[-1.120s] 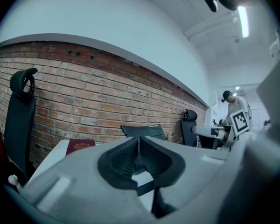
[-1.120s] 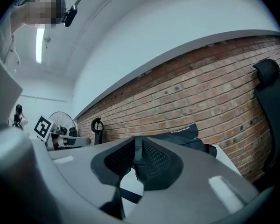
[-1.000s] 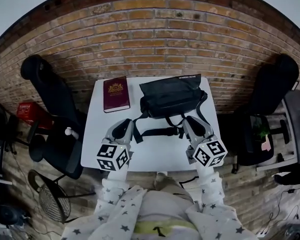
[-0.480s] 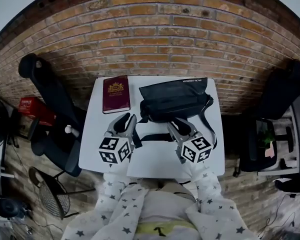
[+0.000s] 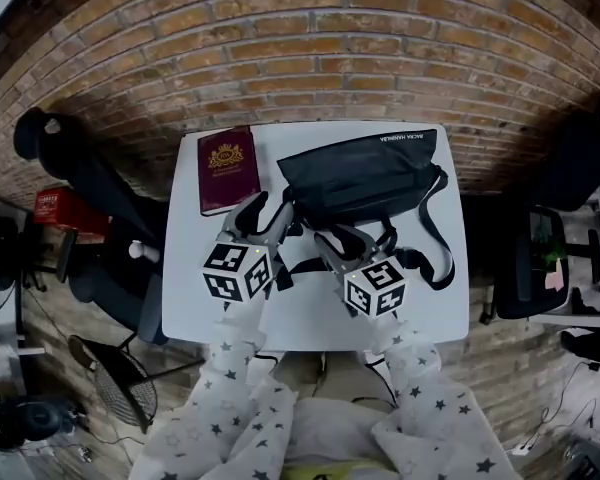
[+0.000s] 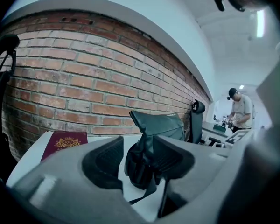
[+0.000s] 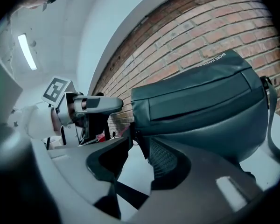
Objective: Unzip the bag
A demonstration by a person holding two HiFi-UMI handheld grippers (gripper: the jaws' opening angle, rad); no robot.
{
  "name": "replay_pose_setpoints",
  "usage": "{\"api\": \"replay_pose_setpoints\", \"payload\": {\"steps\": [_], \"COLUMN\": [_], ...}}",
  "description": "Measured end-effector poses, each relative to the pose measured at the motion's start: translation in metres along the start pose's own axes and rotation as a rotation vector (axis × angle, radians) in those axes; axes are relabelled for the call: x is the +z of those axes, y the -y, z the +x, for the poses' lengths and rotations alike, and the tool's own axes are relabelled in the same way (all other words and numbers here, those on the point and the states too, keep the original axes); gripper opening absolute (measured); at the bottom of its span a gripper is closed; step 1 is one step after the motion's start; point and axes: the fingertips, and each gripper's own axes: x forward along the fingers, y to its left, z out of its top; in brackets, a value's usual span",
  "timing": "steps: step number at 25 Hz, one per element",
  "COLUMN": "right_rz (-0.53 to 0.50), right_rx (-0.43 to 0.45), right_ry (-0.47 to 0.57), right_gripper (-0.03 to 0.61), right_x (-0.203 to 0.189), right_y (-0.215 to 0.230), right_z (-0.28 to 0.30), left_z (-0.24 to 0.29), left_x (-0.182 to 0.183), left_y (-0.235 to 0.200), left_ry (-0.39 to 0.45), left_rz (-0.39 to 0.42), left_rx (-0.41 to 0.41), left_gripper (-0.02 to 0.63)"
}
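A black shoulder bag (image 5: pixel 365 173) lies at the back of the white table (image 5: pixel 430 308), its strap (image 5: pixel 435 238) trailing to the front right. My left gripper (image 5: pixel 270 208) is at the bag's left end. In the left gripper view, that end (image 6: pixel 140 164) shows in the gap of the opening jaws of the left gripper (image 6: pixel 137 157), and the pads do not press on it. My right gripper (image 5: pixel 338 236) is just in front of the bag. Its jaws are opening too, with a small tab at the bag's left corner (image 7: pixel 141 141) in the gap of the right gripper (image 7: pixel 139 155).
A maroon book (image 5: pixel 225 168) lies at the table's back left, beside the left gripper. A brick wall stands right behind the table. Black office chairs (image 5: pixel 70 168) flank it, and a red box (image 5: pixel 55 208) sits on the floor at left. A person (image 6: pixel 240 113) stands far off.
Both grippers have moved forward to the bag's left end, the right one shifting left. Both sets of jaws stand wider apart than before.
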Motion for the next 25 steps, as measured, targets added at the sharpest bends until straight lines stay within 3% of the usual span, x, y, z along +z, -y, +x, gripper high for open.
{"api": "replay_pose_setpoints", "payload": {"steps": [7, 12, 17, 20, 25], "right_rz": [-0.011, -0.022, -0.079, -0.082, -0.053], "right_rx": [-0.066, -0.151, -0.193, -0.193, -0.189], "right_ry": [-0.021, -0.005, -0.018, -0.014, -0.013], "right_gripper": [0.133, 0.098, 0.027, 0.023, 0.021], "right_x": [-0.017, -0.019, -0.022, -0.022, -0.020], "right_y": [-0.001, 0.005, -0.001, -0.002, 0.007], "right_z": [0.033, 0.037, 0.040, 0.040, 0.033], "left_z": [0.035, 0.048, 0.045, 0.047, 0.053], "left_x": [-0.003, -0.004, -0.006, -0.006, -0.009], "left_y": [0.002, 0.008, 0.007, 0.013, 0.018], "left_ry": [-0.024, -0.038, -0.045, -0.047, -0.059], "left_rz": [0.017, 0.043, 0.079, 0.119, 0.145], "left_rx": [-0.114, -0.163, -0.182, -0.198, -0.216], "left_gripper": [0.305, 0.305, 0.223, 0.167, 0.149]}}
